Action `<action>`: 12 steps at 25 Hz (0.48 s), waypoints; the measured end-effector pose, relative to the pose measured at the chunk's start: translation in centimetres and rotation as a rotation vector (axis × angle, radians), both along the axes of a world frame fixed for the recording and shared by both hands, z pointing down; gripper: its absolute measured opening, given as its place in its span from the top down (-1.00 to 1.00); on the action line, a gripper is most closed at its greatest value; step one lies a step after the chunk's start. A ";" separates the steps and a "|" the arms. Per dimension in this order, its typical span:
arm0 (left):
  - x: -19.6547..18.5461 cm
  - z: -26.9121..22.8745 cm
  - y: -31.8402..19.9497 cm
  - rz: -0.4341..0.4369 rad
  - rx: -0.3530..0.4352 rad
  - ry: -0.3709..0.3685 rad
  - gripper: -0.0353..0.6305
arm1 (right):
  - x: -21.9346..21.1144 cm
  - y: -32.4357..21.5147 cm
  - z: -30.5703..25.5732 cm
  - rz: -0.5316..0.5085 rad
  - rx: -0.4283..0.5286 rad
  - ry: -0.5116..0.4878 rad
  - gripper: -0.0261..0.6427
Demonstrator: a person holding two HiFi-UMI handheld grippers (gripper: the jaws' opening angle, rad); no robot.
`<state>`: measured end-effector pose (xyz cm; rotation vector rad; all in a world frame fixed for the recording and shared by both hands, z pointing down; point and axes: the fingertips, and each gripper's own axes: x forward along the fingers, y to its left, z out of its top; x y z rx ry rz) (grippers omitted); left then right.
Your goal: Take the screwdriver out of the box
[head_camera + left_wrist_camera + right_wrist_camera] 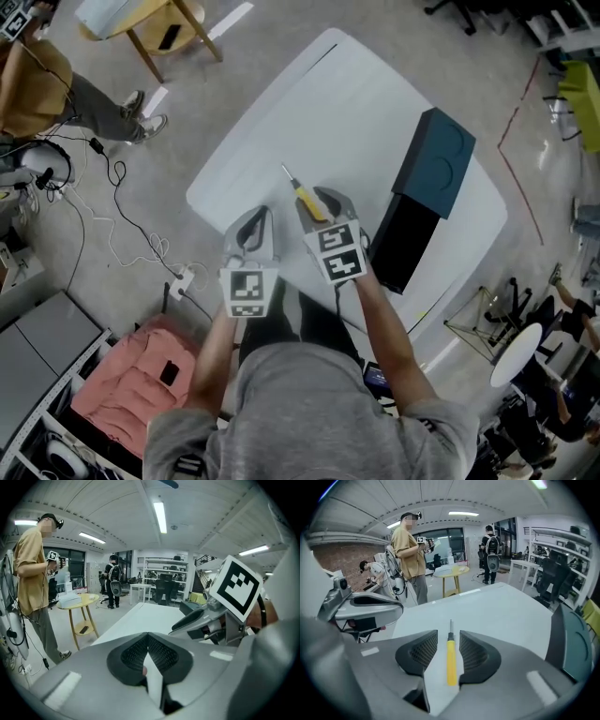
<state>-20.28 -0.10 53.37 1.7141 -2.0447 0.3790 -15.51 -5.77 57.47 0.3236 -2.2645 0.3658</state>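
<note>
Left of the box (403,239), on the white table (356,103), lies the screwdriver (302,194): yellow handle, metal shaft pointing away from the person. It's fully outside the box and not touching it.

Box: black body with a dark teal lid (436,159) at its far end. Can't tell whether the lid touches the body or overlaps it. The inside reads as plain black, so I can't make out any contents.

Right gripper (449,634): on the box's left side, over the handle end of the screwdriver. Fingers are moderately apart. In its own view the screwdriver shows in the gap with table visible on both sides of the handle, so the pads aren't pressing on it and it holds nothing.

Left gripper (148,634): farther left of the box than the right one, side by side with it. Its fingertips meet, with nothing between them.

Farther left of the box, off the table, a person in a tan shirt (29,573) stands beside a small round yellow side table (77,599).
</note>
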 end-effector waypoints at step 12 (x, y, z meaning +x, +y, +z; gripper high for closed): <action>3.2 -5.7 -1.2 0.126 0.076 -0.034 0.86 | 5.1 -1.8 -7.8 0.219 0.141 -0.151 0.72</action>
